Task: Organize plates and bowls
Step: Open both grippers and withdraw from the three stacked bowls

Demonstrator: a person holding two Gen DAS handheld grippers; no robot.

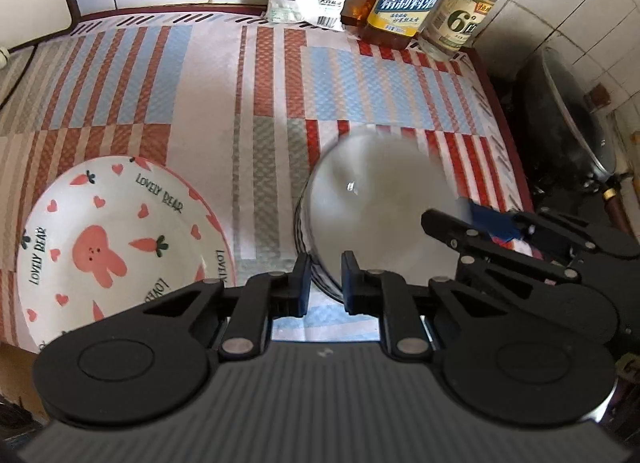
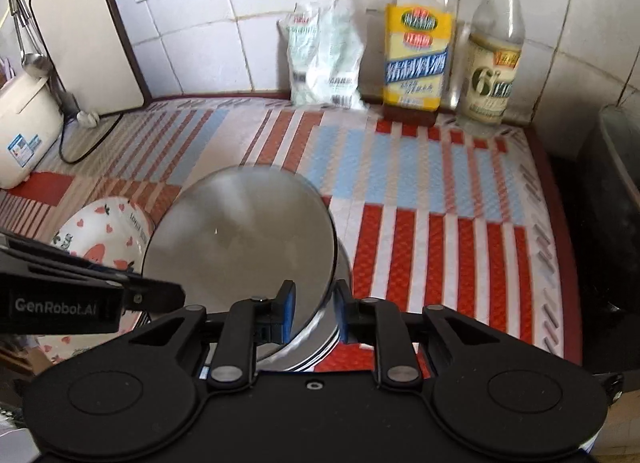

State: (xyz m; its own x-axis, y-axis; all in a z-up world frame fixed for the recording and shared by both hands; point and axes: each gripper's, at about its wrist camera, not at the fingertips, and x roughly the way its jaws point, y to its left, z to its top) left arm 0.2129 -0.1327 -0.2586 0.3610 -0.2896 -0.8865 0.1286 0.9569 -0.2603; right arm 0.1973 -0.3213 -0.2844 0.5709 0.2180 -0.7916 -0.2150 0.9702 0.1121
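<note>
A pale, shiny bowl (image 1: 380,199) (image 2: 240,235) sits tilted on a stack of bowls (image 2: 340,327) on the striped mat. My left gripper (image 1: 326,285) is shut on the near-left rim of the bowl; in the right wrist view the left gripper (image 2: 160,289) reaches in from the left. My right gripper (image 2: 316,313) straddles the bowl's right rim with a gap between pads and rim, so it is open; in the left wrist view the right gripper (image 1: 468,219) shows at the bowl's right side. A white plate with a pink rabbit and carrots (image 1: 112,239) (image 2: 100,239) lies left of the bowls.
Against the tiled back wall stand a white bag (image 2: 324,59), a yellow-labelled bottle (image 2: 416,55) and a clear bottle (image 2: 494,55). A cream rice cooker (image 2: 24,135) and a cutting board (image 2: 88,35) are at the left. A dark wok (image 1: 568,115) sits beyond the counter's right edge.
</note>
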